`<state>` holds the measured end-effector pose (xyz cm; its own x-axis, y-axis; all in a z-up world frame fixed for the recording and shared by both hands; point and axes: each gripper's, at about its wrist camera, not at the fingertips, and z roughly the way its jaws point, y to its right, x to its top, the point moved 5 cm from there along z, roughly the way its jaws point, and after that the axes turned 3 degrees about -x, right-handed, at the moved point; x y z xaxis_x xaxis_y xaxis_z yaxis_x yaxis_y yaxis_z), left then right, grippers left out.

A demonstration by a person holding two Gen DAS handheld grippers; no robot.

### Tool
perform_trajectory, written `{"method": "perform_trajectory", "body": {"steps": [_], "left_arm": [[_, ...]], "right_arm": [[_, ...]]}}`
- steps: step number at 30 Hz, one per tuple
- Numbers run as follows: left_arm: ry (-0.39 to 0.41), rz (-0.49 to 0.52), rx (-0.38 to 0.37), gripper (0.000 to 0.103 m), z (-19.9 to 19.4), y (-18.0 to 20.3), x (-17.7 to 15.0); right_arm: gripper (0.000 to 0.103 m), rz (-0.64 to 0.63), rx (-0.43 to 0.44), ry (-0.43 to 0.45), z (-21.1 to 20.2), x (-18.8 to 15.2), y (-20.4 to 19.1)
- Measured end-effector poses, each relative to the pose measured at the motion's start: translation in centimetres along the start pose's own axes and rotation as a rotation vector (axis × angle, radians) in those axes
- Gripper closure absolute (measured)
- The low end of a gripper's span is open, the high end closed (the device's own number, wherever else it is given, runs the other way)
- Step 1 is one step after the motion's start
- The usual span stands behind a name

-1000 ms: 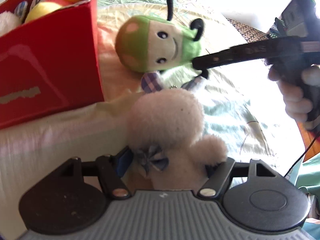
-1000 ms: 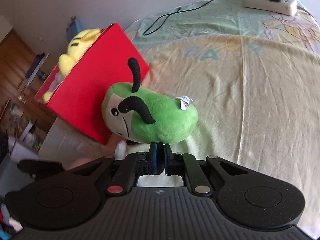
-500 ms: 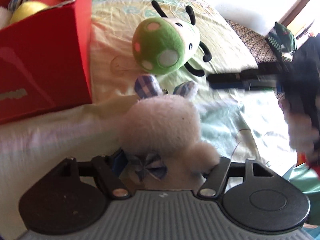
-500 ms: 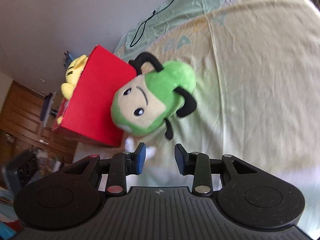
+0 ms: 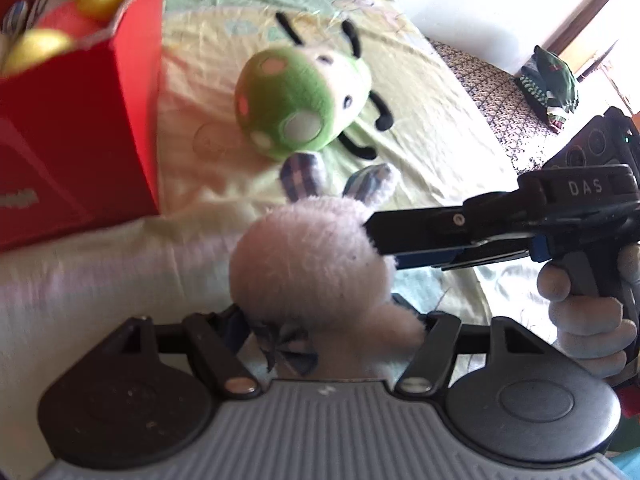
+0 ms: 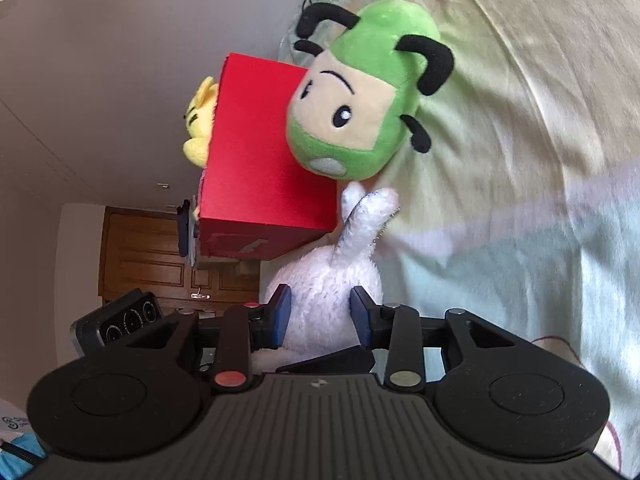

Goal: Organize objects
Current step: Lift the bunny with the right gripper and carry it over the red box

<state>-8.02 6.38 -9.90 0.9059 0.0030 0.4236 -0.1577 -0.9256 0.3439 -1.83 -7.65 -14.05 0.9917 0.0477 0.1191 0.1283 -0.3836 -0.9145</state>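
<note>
Gripping white bunny (image 5: 312, 256): left tongs (image 5: 332, 320) clamp body; right tongs (image 6: 320, 312) open, straddling head.

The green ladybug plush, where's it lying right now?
The green ladybug plush lies on the yellow bedsheet, just right of the red box in the left wrist view, directly beyond the white bunny plush.

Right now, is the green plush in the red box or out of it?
Out. The green plush lies on the bedsheet beside the red box, just beyond the white bunny.
</note>
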Motion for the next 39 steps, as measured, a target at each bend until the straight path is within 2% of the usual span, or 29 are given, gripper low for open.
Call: {"method": "perform_trajectory", "body": {"steps": [4, 12, 17, 22, 28, 31, 34, 39], "left_arm": [[0.051, 0.042, -0.012, 0.035, -2.0, 1.2, 1.2], [0.257, 0.092, -0.007, 0.035, -8.6, 2.3, 4.7], [0.379, 0.096, 0.038, 0.035, -13.1, 0.5, 6.6], [0.469, 0.074, 0.098, 0.035, -16.7, -3.5, 8.5], [0.474, -0.010, 0.121, 0.035, -17.2, -10.1, 9.6], [0.429, -0.047, 0.105, 0.035, -16.0, -12.8, 9.7], [0.379, -0.034, 0.098, 0.036, -14.7, -14.5, 9.4], [0.355, -0.053, 0.035, 0.034, -14.0, -16.8, 9.8]], "right_arm": [[0.068, -0.038, 0.026, 0.049, -1.3, 0.5, -2.5], [0.068, -0.237, 0.117, 0.156, -3.1, 3.0, -10.1], [0.068, -0.318, 0.176, 0.191, -2.6, 4.8, -13.8], [0.068, -0.386, 0.186, 0.223, 0.8, 6.5, -17.5], [0.068, -0.405, 0.077, 0.256, 6.7, 7.6, -19.1], [0.068, -0.388, 0.007, 0.268, 9.3, 8.3, -18.6], [0.068, -0.382, -0.052, 0.302, 11.0, 8.4, -18.1], [0.069, -0.377, -0.113, 0.352, 12.5, 8.5, -17.6]]}}
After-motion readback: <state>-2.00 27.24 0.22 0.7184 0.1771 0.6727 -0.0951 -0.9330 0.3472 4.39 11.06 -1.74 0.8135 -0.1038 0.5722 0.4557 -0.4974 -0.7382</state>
